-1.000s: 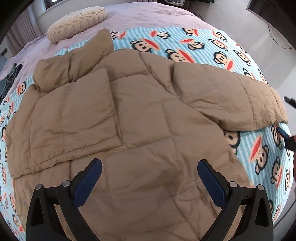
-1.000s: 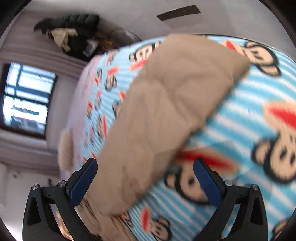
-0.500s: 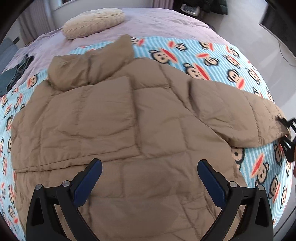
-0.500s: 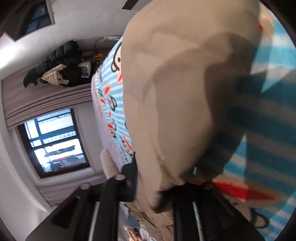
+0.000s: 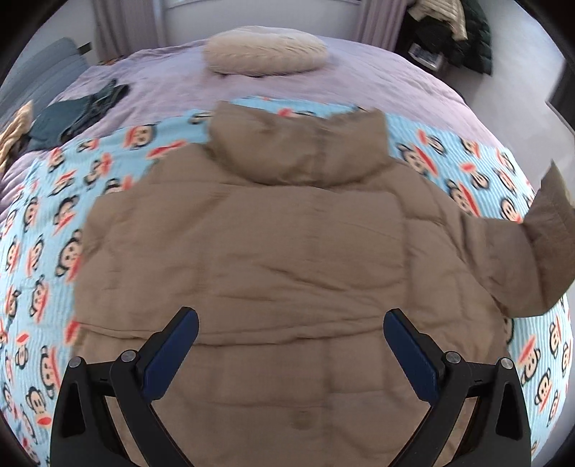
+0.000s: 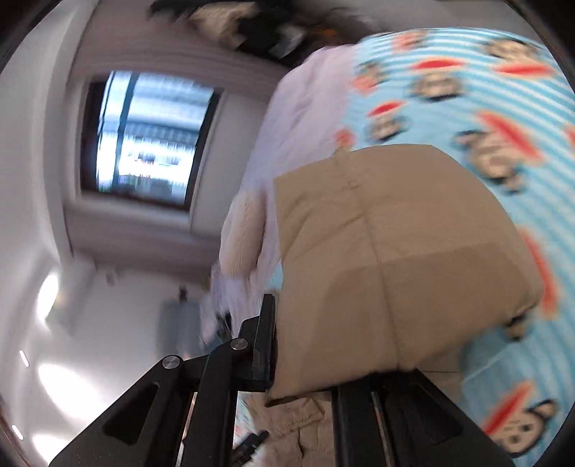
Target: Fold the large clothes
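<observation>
A tan quilted puffer jacket (image 5: 280,251) lies back up on a blue monkey-print blanket (image 5: 54,215), collar toward the far side. One sleeve lies folded across the back. My left gripper (image 5: 291,345) is open and empty, hovering over the jacket's lower back. The other sleeve (image 5: 546,230) is lifted off the bed at the right edge. In the right wrist view my right gripper (image 6: 305,359) is shut on that sleeve's cuff end (image 6: 388,258), which fills the space between the fingers.
A cream round pillow (image 5: 266,52) lies on the lilac bedspread (image 5: 377,86) beyond the jacket. Dark clothes (image 5: 79,111) lie at the bed's far left. More dark clothing is piled at the back right (image 5: 463,28). A window (image 6: 147,136) shows in the right wrist view.
My right gripper closed on the sleeve's cuff and lifted it off the blanket. My left gripper swung so the jacket now sits centred under it, still open.
</observation>
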A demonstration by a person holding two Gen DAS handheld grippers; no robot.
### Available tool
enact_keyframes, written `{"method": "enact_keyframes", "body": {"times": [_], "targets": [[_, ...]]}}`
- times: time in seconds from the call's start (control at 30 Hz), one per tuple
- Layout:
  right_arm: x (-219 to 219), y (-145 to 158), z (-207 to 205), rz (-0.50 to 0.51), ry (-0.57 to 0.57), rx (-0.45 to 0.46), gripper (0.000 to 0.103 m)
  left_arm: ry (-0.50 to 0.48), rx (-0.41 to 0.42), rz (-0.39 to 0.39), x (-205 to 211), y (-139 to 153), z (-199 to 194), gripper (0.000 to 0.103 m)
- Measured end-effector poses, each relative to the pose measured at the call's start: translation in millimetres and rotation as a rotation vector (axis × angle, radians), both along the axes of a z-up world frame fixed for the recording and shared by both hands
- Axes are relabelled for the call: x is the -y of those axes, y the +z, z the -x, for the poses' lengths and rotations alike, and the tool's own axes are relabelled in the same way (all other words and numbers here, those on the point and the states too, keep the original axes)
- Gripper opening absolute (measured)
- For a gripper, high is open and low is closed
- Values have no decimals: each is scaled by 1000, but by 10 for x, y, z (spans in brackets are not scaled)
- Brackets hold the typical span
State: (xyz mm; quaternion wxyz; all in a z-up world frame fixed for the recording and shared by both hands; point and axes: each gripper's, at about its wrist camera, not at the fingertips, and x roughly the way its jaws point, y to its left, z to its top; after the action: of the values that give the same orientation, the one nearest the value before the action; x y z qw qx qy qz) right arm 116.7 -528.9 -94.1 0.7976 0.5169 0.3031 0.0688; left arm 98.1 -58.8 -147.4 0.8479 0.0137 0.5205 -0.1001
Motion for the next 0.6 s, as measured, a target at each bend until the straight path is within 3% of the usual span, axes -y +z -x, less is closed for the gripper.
{"method": "enact_keyframes", "body": {"times": [0.17,0.27,0.4,0.5,0.6], "targets": [[-1157,281,-529,224,198,20,11,82,24,8,-614,29,-94,103],[-1972,304,-735,382,315,6,11,131,38,14,-986,30,-144,103],[-2867,-160,-886,530,446,-94,11,176,44,3,-1401,-31,-215,103],[-3187,-633,-862,574,482,-207,11,189,22,-5,-1605,-160,-246,103],[-3234,-1010,-796,552,468,-299,15,189,10,0,-1675,-259,-227,103]]}}
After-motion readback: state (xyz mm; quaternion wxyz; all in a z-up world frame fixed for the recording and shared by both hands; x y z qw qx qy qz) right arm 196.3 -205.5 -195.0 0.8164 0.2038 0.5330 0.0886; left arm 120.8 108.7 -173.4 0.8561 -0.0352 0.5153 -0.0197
